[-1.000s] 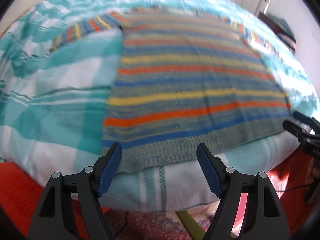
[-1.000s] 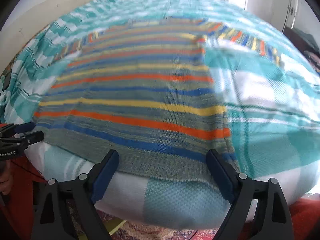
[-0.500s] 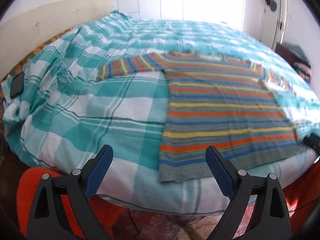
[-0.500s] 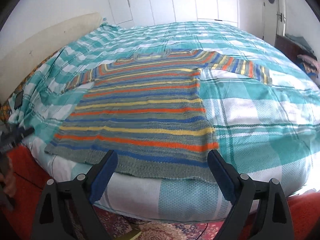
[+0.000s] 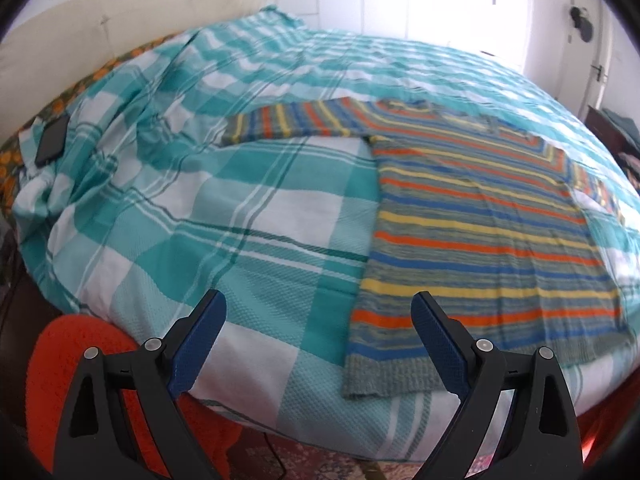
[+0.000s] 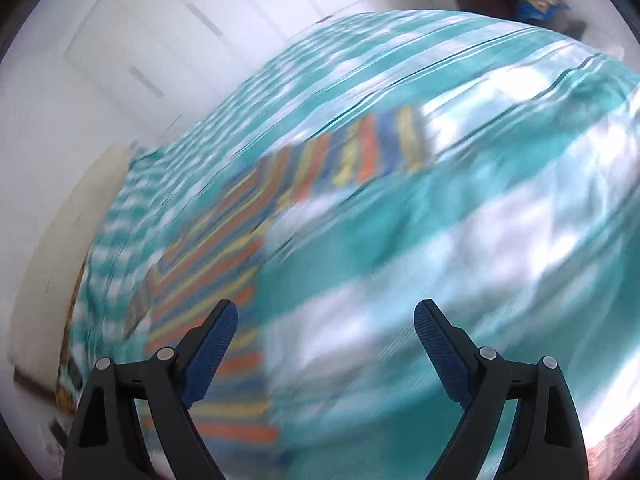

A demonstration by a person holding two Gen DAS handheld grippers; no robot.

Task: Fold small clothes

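A striped knit sweater (image 5: pixel 480 232) in grey, orange, yellow and blue lies flat on the bed, sleeves spread. Its left sleeve (image 5: pixel 292 122) reaches out to the left. My left gripper (image 5: pixel 318 316) is open and empty, above the bed's near edge, left of the sweater's hem (image 5: pixel 384 378). In the blurred, tilted right wrist view the sweater (image 6: pixel 224 248) lies at left with its right sleeve (image 6: pixel 360 152) stretched out ahead. My right gripper (image 6: pixel 326 320) is open and empty, over the bedspread to the right of the sweater's body.
The bed carries a teal and white checked bedspread (image 5: pixel 200 208). A dark phone (image 5: pixel 52 140) lies near the pillow end at far left. An orange rug (image 5: pixel 72 360) lies below the bed edge. White wardrobe doors (image 6: pixel 160 40) stand behind the bed.
My left gripper has pulled back and shifted left, so the sweater now sits to its right. My right gripper has swung right and tilted, now facing the right sleeve. Both stay open.
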